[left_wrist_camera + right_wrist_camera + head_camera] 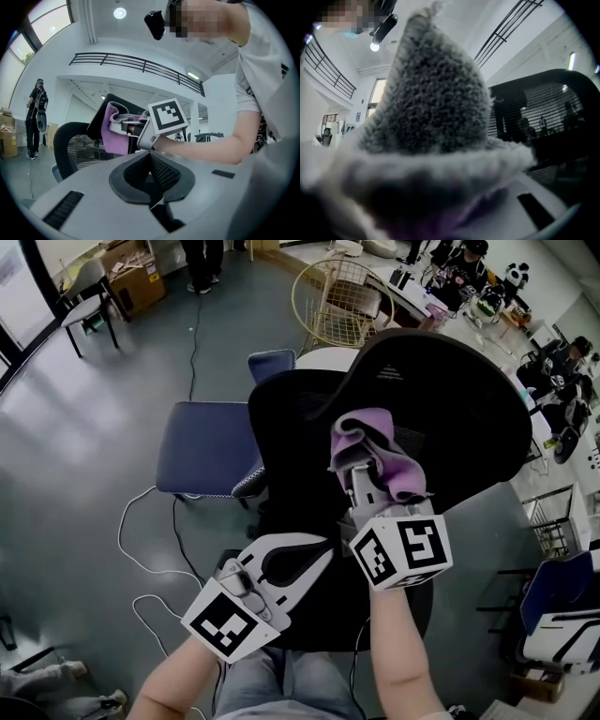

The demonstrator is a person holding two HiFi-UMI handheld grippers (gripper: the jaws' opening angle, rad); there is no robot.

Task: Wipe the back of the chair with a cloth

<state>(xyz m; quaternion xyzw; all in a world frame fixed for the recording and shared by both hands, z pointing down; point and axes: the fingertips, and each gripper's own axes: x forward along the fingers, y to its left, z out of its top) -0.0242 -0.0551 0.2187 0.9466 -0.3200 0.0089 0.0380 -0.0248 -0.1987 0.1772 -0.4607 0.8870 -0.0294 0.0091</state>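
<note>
an open office with a smooth grey floor [84, 427]. desks run along the right edge, cardboard boxes [136, 277] stand at the far left, and a white cable [127, 531] loops over the floor. a blue chair [202, 451] and a gold wire chair [337, 301] stand behind the black office chair [450, 418], which has a mesh back and a broad curved upper panel.

the cloth [370, 451] is a fluffy, nubby microfibre, purple on one face and grey on the other, bunched into loose folds. it sits high on the chair, against the curved upper panel of the back, and hangs down over the jaw tips that hold it. the right gripper [367, 486] has its jaws closed on the cloth. in the right gripper view the grey pile fills nearly the whole picture, with a purple fold underneath and the dark mesh just to its right.

the left gripper [319, 554] hangs lower and to the left, near the right one but not touching the cloth. its jaws are pressed together with nothing between them. in the left gripper view a person [36, 117] stands far off by the left wall.
</note>
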